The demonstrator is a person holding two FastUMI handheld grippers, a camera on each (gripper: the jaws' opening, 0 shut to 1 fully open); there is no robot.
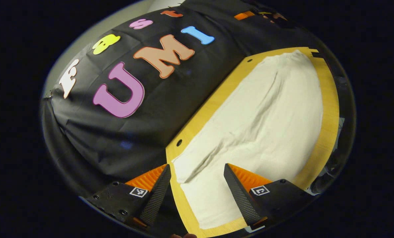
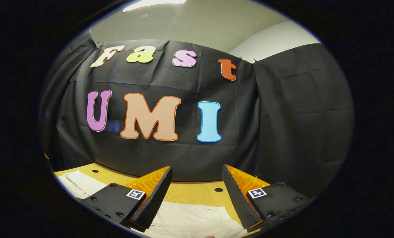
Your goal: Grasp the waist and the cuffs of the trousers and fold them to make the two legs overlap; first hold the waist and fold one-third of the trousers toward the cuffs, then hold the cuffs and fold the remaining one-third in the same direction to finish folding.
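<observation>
In the left gripper view, the trousers (image 1: 249,129) are seen spread flat on a table (image 1: 329,109); the pale cloth runs from about 7 o'clock near the fingers up toward 1 o'clock, where it narrows at the far end; long soft creases are seen along its length, and a raised fold lies near the fingers at the 7 o'clock end. The table's bare surface is shown as a border on both long sides of the cloth, with small dark holes along the 10 o'clock edge. The left gripper (image 1: 197,185) is held above the near end of the trousers, its jaws set well apart with nothing between them but the cloth below; whether the fingers touch the fabric cannot be told. The booth wall (image 1: 124,132) is seen at 9 to 12 o'clock.

In the right gripper view, the right gripper (image 2: 197,188) is pointed toward the wall (image 2: 283,115), its jaws likewise spread wide and closed on nothing; beneath them, at 6 o'clock, a part of the trousers (image 2: 190,218) is seen lying on the table (image 2: 190,191), and another pale fold (image 2: 81,183) lies at 8 o'clock. A pale ceiling (image 2: 200,23) is seen at 12 o'clock above the wall.
</observation>
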